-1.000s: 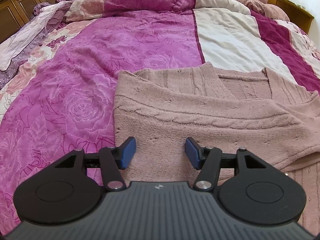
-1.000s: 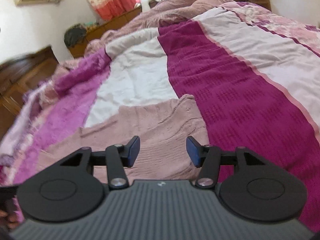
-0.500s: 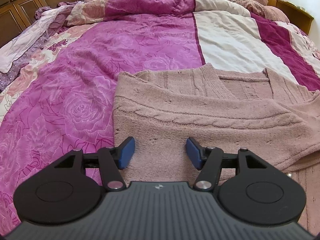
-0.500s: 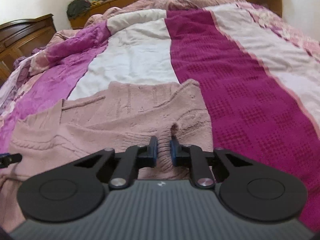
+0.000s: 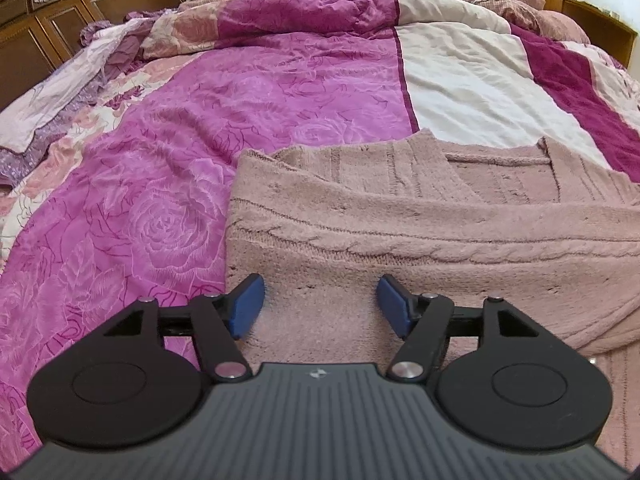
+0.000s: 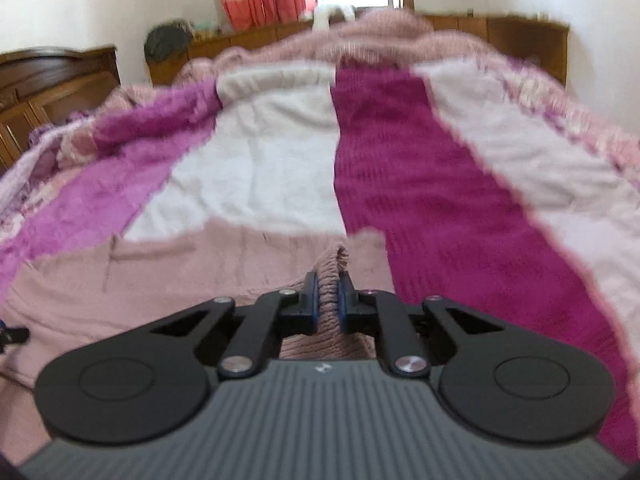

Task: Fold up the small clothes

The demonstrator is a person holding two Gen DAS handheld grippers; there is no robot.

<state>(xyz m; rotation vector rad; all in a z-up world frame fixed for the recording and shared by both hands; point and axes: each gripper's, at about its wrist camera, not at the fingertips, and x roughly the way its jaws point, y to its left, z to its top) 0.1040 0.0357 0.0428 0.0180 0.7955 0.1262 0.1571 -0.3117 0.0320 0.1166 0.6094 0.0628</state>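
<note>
The right gripper (image 6: pixel 328 302) pinches a ribbed fold of the pink sweater (image 5: pixel 400 240) on the bedspread (image 5: pixel 200 120), while the left gripper (image 5: pixel 320 306), its jaws just widened, stands spread above the knit without gripping it.

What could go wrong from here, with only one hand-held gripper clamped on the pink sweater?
1. The right hand-held gripper pinches only a narrow ribbed bunch of the pink sweater; soft knit may slip out when lifted.
2. The left hand-held gripper is open, its jaws having just widened, nothing gripped, so a one-sided pull could skew the sweater.
3. Dragging may rumple the bedspread beneath.
</note>
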